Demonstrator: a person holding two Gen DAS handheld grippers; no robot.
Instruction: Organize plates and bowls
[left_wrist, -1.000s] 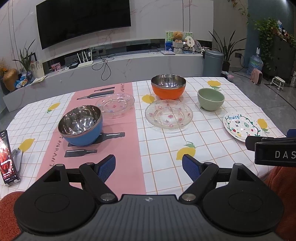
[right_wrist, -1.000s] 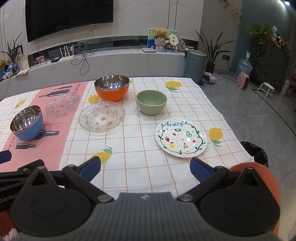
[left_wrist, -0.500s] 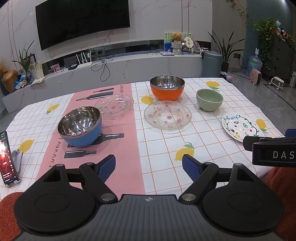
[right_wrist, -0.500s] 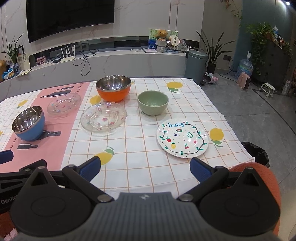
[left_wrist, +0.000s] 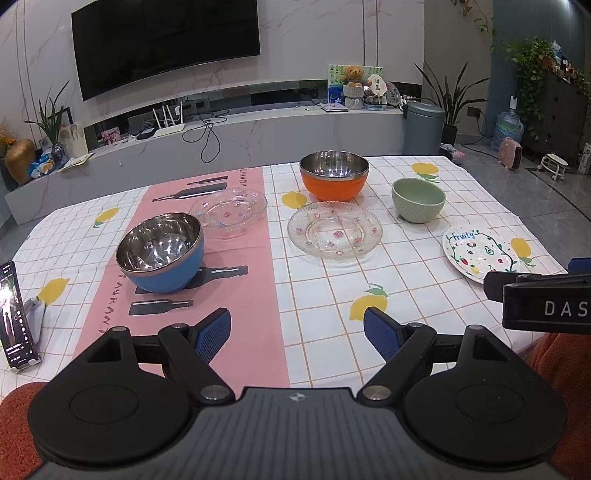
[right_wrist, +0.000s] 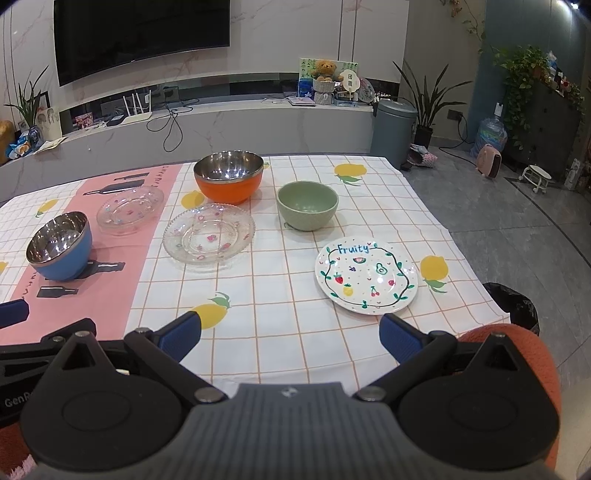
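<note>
A blue steel-lined bowl (left_wrist: 160, 251) (right_wrist: 61, 245) stands on the pink runner at the left. Behind it lies a small glass plate (left_wrist: 229, 212) (right_wrist: 130, 208). Mid-table a larger glass plate (left_wrist: 334, 232) (right_wrist: 208, 232) lies in front of an orange steel-lined bowl (left_wrist: 334, 175) (right_wrist: 229, 176). A green bowl (left_wrist: 418, 199) (right_wrist: 307, 205) and a white "Fruity" plate (left_wrist: 480, 251) (right_wrist: 365, 275) are at the right. My left gripper (left_wrist: 297, 330) and right gripper (right_wrist: 290, 334) hover open and empty above the near table edge.
A phone (left_wrist: 13, 314) leans on a stand at the table's left edge. The checked tablecloth (right_wrist: 280, 295) ends just right of the white plate, with a black bin (right_wrist: 513, 304) on the floor below. A TV console and a grey bin (right_wrist: 393, 129) stand beyond the table.
Both grippers have drifted slightly; the dishes sit a touch lower and nearer in the right wrist view. Nothing on the table has moved and both grippers stay open.
</note>
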